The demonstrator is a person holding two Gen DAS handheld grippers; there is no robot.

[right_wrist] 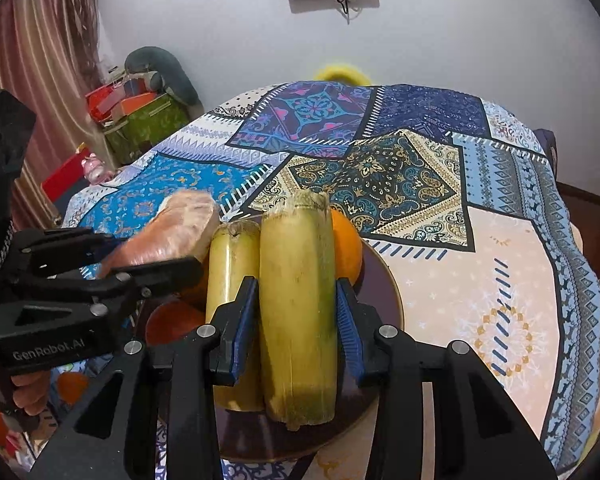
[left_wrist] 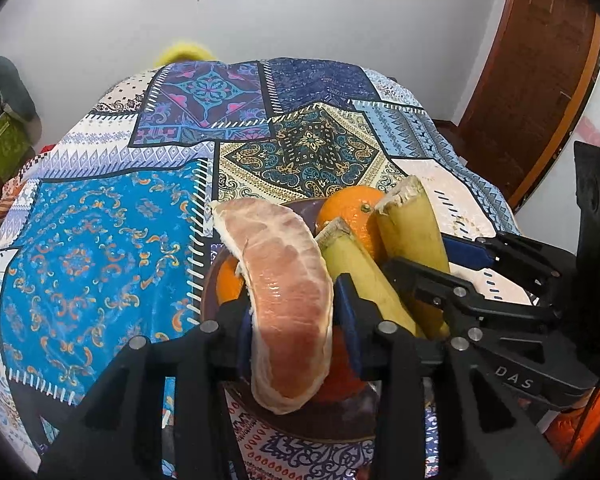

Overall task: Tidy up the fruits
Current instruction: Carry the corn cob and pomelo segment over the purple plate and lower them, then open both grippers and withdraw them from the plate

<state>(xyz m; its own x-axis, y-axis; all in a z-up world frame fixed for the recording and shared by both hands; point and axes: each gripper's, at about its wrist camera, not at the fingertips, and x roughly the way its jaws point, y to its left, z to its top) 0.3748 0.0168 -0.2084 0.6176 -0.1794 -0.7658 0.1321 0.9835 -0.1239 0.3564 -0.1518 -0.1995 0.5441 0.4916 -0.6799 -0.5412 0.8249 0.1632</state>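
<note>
My left gripper is shut on a peeled pink pomelo segment and holds it over a dark plate. My right gripper is shut on a yellow-green sugarcane piece, held above the same plate. A second sugarcane piece lies beside it on the plate. Oranges sit on the plate under and behind the held fruit. The right gripper shows in the left wrist view, the left gripper in the right wrist view.
The table has a patchwork cloth with open cloth to the left, right and back. A brown door stands at the right. Boxes and clutter sit on the floor at the left.
</note>
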